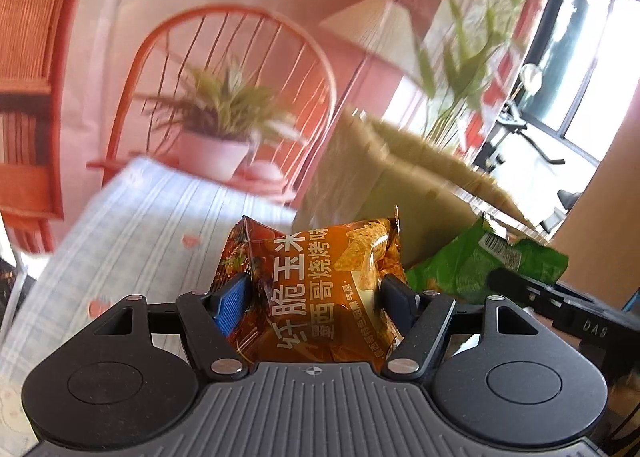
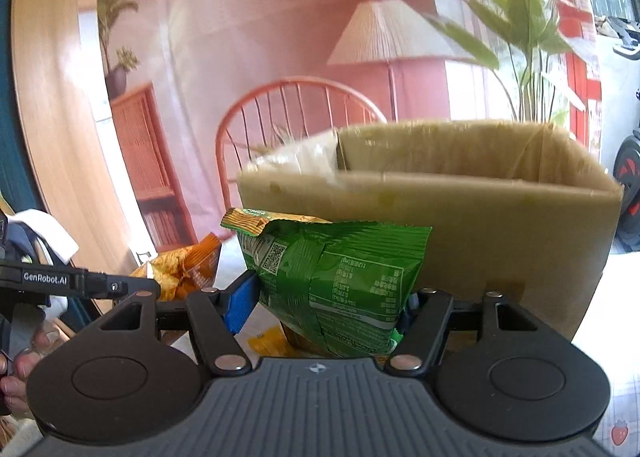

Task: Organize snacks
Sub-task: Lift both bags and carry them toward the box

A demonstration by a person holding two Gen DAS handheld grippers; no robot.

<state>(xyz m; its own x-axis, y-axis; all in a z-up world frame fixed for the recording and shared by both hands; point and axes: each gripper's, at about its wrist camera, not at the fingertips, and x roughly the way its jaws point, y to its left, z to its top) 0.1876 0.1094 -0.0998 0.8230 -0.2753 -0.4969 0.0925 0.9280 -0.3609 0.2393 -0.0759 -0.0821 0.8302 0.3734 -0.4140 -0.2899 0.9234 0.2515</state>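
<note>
My left gripper (image 1: 314,303) is shut on an orange corn-chip bag (image 1: 320,281) and holds it in the air above the table. My right gripper (image 2: 326,301) is shut on a green snack bag (image 2: 340,277). That green bag also shows at the right of the left wrist view (image 1: 480,269), and the orange bag at the left of the right wrist view (image 2: 184,269). An open cardboard box (image 2: 500,217) stands just beyond the green bag; it also shows in the left wrist view (image 1: 384,185), beyond and right of the orange bag.
A pale checked tablecloth (image 1: 152,217) covers the table. A yellow packet (image 2: 266,339) lies under the right gripper. A clear plastic bag (image 2: 300,157) sits at the box's left corner. A printed room backdrop (image 1: 224,105) hangs behind the table.
</note>
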